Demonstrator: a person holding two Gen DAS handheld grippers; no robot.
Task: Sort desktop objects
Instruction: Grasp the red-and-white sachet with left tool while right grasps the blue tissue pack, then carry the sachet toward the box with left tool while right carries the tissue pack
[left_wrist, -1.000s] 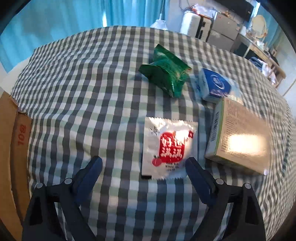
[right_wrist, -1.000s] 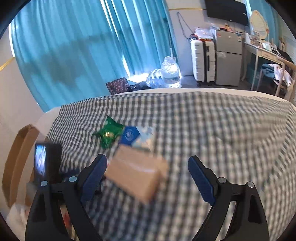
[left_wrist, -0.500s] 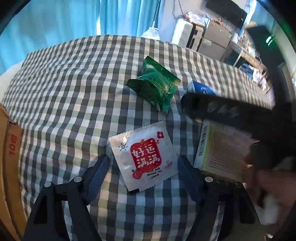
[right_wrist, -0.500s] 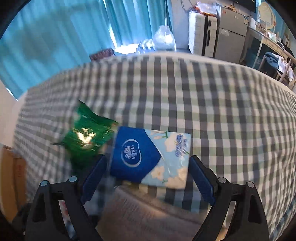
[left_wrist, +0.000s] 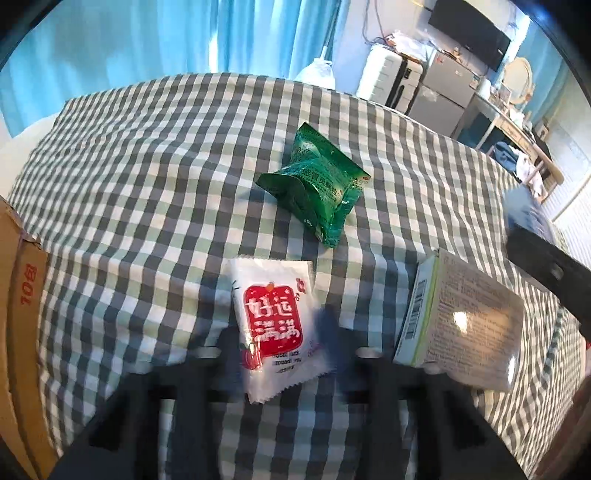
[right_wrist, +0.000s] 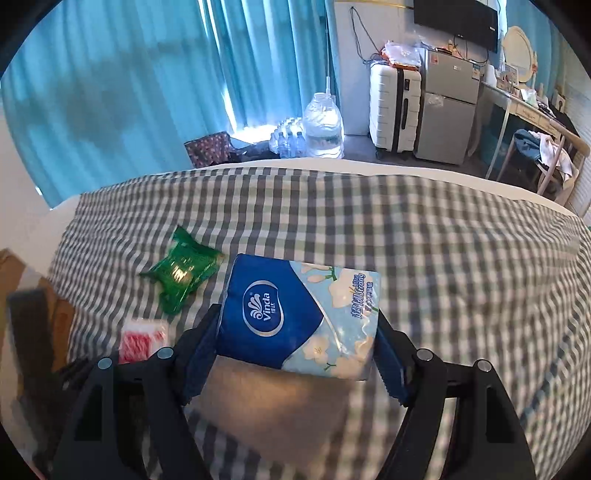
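Note:
My left gripper (left_wrist: 280, 343) has closed on a white sachet with a red label (left_wrist: 275, 323); its fingers are blurred on either side of it. My right gripper (right_wrist: 297, 349) is shut on a blue Vinda tissue pack (right_wrist: 295, 314) and holds it above the checked cloth. A green snack bag (left_wrist: 314, 184) lies beyond the sachet; it also shows in the right wrist view (right_wrist: 183, 269). A beige box (left_wrist: 461, 321) lies right of the sachet, and sits under the tissue pack in the right wrist view (right_wrist: 273, 402).
A cardboard box (left_wrist: 18, 295) stands at the table's left edge. The right gripper's body (left_wrist: 546, 258) crosses the right side of the left wrist view. Beyond the table are curtains, water bottles (right_wrist: 321, 125), a suitcase and a fridge.
My left gripper has closed around the white sachet. My right gripper has shut on the tissue pack and lifted it off the cloth.

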